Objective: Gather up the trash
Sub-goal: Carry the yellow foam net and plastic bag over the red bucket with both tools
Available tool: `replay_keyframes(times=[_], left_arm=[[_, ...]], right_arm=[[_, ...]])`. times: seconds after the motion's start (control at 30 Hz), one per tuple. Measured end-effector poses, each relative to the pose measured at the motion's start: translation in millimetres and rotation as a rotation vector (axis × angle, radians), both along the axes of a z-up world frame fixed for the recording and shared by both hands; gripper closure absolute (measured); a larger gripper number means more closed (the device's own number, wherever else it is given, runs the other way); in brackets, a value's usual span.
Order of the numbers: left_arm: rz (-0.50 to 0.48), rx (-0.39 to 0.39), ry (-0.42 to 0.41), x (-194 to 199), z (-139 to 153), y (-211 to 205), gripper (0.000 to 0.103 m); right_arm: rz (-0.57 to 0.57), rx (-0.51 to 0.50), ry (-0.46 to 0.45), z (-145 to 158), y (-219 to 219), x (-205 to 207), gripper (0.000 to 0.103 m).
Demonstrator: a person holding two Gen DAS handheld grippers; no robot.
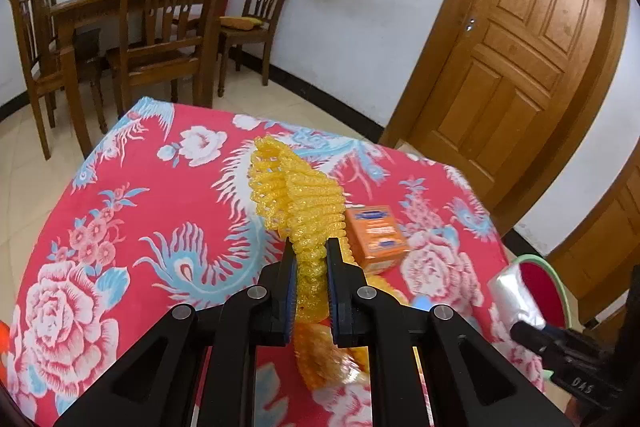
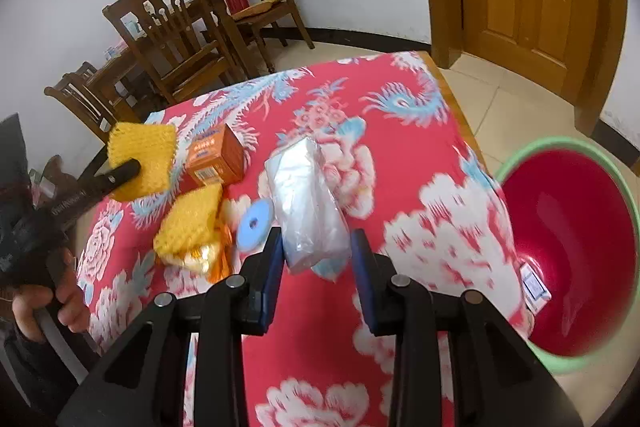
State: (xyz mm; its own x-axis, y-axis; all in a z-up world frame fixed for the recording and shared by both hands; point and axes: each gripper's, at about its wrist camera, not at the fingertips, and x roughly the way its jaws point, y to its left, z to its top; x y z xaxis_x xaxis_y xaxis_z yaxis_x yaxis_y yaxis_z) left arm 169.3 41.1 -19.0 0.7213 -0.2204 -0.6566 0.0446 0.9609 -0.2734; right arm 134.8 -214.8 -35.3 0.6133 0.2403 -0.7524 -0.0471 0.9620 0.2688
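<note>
My left gripper (image 1: 311, 247) is shut on a yellow foam net (image 1: 298, 199) and holds it above the red flowered tablecloth (image 1: 120, 187). The net also shows in the right wrist view (image 2: 144, 155). My right gripper (image 2: 318, 239) is shut on a clear plastic bag (image 2: 306, 203), lifted over the cloth; the bag shows at the right of the left wrist view (image 1: 514, 297). On the table lie an orange box (image 2: 216, 155), a second yellow foam net (image 2: 190, 223) over an orange wrapper (image 2: 212, 257), and a blue disc (image 2: 254, 225).
A red basin with a green rim (image 2: 576, 251) stands on the floor to the right of the table. Wooden chairs (image 1: 172, 27) and a dining table (image 1: 92, 7) stand behind. A wooden door (image 1: 520, 39) is at the back right.
</note>
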Motion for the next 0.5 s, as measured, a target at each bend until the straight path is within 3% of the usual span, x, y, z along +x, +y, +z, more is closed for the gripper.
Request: replay_keyframes(times=[0.5], left_arm=[[-0.058,-0.010,-0.034,-31.9,21.0,-29.6,0.091]], right_arm=[[-0.061,0.025,-0.028,9.2,-35.4,-45.6,0.067]])
